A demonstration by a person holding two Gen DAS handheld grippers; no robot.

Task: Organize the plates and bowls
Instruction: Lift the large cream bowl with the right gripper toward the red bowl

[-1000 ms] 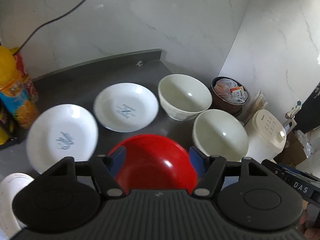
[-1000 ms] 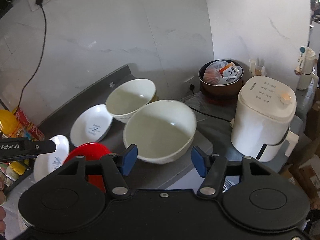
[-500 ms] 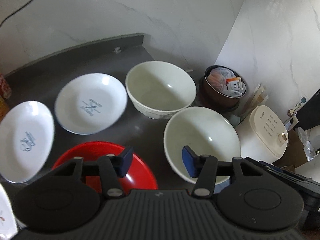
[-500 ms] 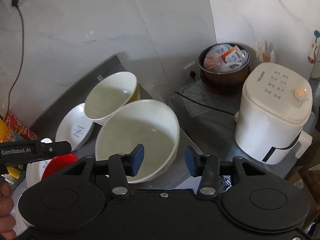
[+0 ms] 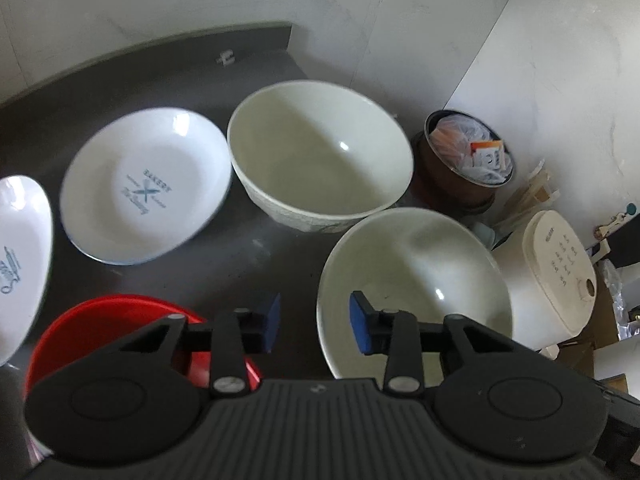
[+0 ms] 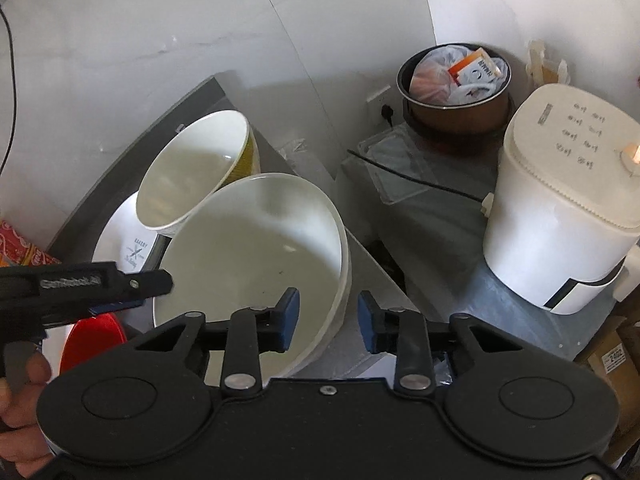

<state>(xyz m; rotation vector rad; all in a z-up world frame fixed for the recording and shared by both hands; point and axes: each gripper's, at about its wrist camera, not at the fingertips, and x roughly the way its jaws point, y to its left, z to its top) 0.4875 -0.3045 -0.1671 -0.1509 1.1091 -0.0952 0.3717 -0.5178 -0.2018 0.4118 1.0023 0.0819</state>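
Grey counter [image 5: 248,248] carries two cream bowls, the near bowl [image 5: 416,280] just beside the far bowl [image 5: 320,160], with two printed white plates [image 5: 144,188] to their left and a red bowl [image 5: 108,328] nearest the camera. Left gripper [image 5: 314,322] straddles the near bowl's left rim, jaws parted, holding nothing. Right gripper [image 6: 326,320] likewise straddles its right rim, jaws apart.

Black tool [image 5: 312,322], blue pads [image 5: 273,322], silver screws.
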